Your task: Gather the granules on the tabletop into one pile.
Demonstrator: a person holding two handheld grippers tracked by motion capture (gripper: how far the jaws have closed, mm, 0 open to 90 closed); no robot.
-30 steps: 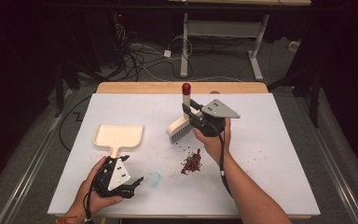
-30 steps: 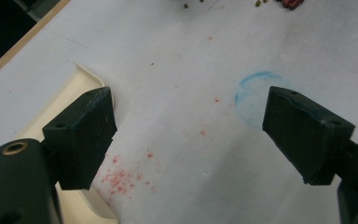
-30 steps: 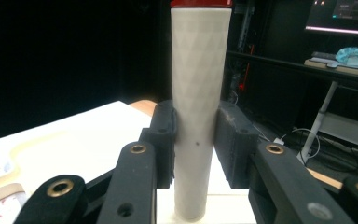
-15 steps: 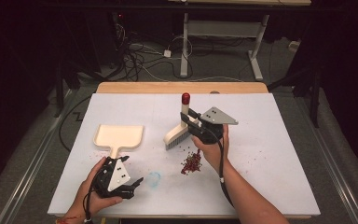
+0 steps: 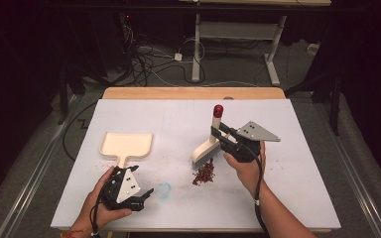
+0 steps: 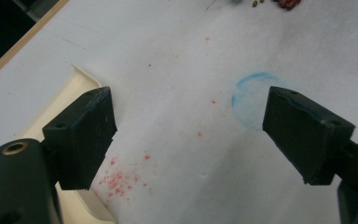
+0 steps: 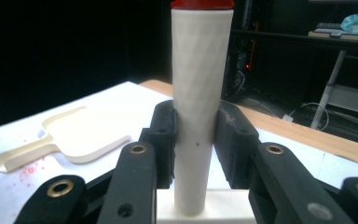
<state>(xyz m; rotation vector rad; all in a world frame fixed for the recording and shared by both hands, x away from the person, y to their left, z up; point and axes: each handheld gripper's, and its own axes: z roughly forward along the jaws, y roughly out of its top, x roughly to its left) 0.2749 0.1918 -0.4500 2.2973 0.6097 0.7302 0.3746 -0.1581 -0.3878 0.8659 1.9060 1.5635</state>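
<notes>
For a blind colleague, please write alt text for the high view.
The right gripper holds a white brush upright by its handle, bristles beside a small pile of red crumbs on a white table. The left gripper rests open near a cream dustpan.

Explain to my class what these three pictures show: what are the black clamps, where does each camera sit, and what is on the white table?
A person holds a two-jaw hand tool in each hand. The high view looks down from above the table; the other two cameras ride on the tools and look along their jaws. The right gripper is shut on the white handle of a small brush with a red tip, bristles beside a pile of red crumbs. The left gripper is open, holding nothing, near the handle of a cream dustpan. A faint blue ring mark lies between its jaws on the table.
</notes>
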